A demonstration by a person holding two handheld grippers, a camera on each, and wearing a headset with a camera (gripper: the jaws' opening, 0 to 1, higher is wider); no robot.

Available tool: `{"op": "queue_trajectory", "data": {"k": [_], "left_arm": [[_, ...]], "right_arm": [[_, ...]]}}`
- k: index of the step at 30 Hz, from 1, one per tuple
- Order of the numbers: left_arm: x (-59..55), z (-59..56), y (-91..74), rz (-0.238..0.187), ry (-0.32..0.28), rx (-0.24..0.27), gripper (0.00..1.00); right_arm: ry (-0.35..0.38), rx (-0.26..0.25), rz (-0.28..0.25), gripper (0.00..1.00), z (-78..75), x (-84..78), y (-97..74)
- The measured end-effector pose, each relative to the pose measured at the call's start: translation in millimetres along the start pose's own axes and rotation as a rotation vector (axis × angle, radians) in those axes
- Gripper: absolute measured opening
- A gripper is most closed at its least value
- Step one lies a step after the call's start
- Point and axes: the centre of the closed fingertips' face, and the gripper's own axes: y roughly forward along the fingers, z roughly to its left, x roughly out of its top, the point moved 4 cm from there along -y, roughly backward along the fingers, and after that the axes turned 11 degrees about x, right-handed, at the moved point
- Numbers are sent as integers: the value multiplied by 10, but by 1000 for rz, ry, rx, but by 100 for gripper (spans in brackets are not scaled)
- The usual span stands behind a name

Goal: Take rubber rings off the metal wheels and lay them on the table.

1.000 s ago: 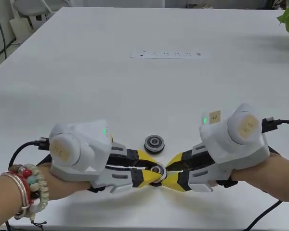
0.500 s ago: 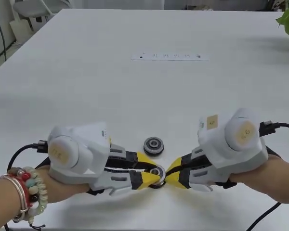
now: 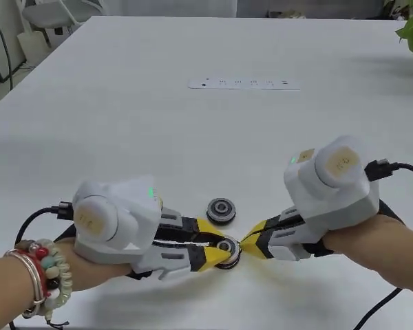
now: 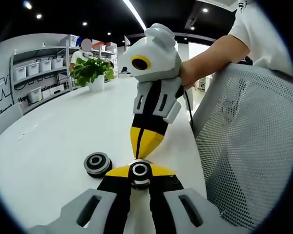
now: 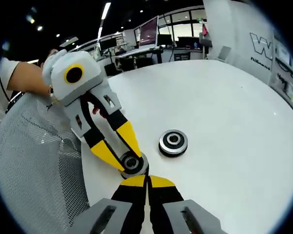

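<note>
At lower centre the left tongs (image 3: 221, 249) clamp a metal wheel (image 3: 226, 245), steadying it. The right tongs (image 3: 245, 245), closed together, meet its rim, probably to peel the rubber ring (image 5: 142, 168).

Shiny metal wheel (image 4: 140, 170) on smooth matt table (image 4: 49, 141).

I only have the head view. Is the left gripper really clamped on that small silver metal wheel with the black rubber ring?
Observer: Yes, the left gripper is shut on the small silver wheel, one yellow jaw each side.
Operator: And the right gripper?
Observer: The right gripper is shut tip to tip at the wheel's rim; whether it pinches rubber, I cannot tell.
Operator: What's beside me?
Observer: A grey mesh chair back.
</note>
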Motion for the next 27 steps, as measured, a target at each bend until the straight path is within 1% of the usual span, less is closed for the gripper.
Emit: {"op": "queue_trajectory", "data": {"k": [2, 5, 8, 9, 11, 13, 17, 19, 27], "left_arm": [[1, 1, 0, 0, 2, 0, 8], [2, 4, 0, -1, 6, 1, 8], [6, 1, 2, -1, 13, 3, 8], [8, 0, 3, -1, 16, 2, 8], [8, 1, 2, 0, 15, 1, 8], [8, 2, 2, 2, 14, 0, 8], [15, -2, 7, 9, 27, -4, 8], [14, -2, 9, 11, 22, -6, 8], [15, -3, 7, 6, 37, -17, 8]], "right_arm": [[76, 15, -31, 0, -2, 11, -27], [140, 33, -57, 0, -14, 2, -52], [166, 48, -72, 0, -15, -5, -56], [197, 63, -86, 0, 18, 5, -62], [239, 82, -97, 0, 47, 7, -63], [267, 93, -111, 0, 59, 15, -60], [246, 101, -113, 0, 80, 17, -58], [247, 107, -117, 0, 78, 26, -55], [250, 120, -127, 0, 106, 48, -59]]}}
